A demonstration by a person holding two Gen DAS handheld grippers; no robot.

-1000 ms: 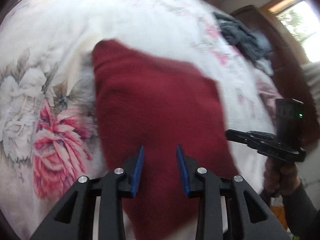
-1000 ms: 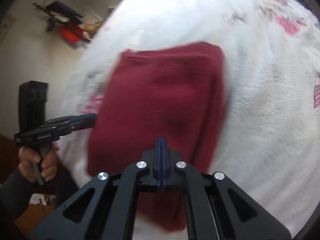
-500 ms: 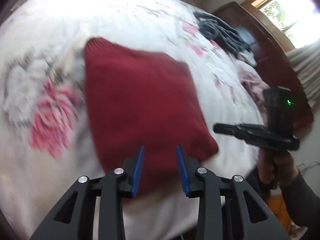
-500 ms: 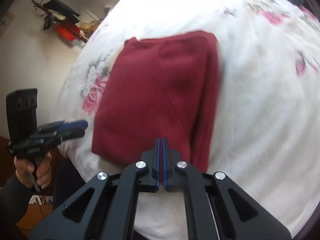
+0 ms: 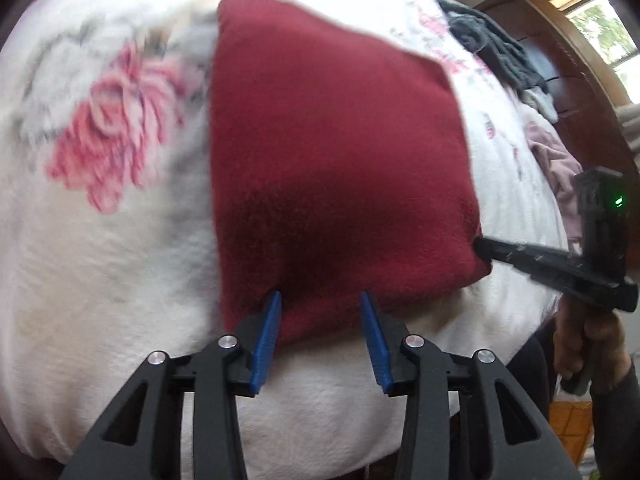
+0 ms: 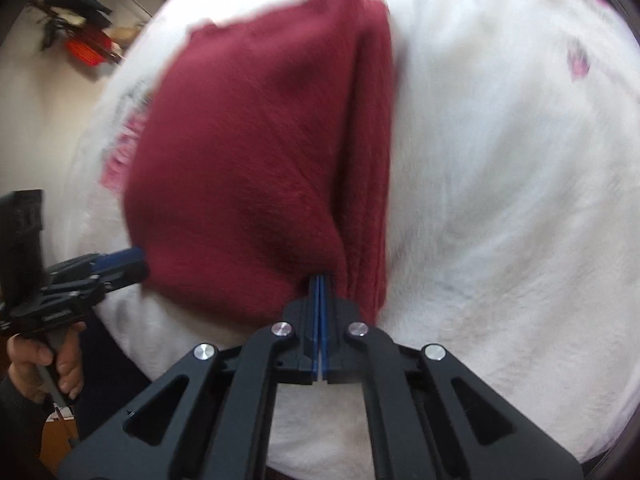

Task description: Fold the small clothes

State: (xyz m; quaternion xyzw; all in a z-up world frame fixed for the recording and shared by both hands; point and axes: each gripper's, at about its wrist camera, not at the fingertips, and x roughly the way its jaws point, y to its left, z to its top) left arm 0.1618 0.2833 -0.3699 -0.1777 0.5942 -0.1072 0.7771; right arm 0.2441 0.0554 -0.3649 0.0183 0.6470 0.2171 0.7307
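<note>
A dark red knit garment lies folded into a rough rectangle on a white floral blanket. My left gripper is open, its blue pads straddling the garment's near edge; in the right wrist view the left gripper sits at the garment's left near corner. My right gripper is shut, its tips pressed against the near right corner of the red garment, where the cloth bunches into a ridge. In the left wrist view the right gripper touches that corner. Whether cloth is pinched is not visible.
A dark grey clothes pile and a pink garment lie at the bed's far right, beside dark wooden furniture. A wall rack with black and red items hangs beyond the bed. The blanket's near edge drops off just below both grippers.
Both grippers have closed in on the garment's near edge. The left stays open and now straddles that edge; the right stays shut and now touches the corner.
</note>
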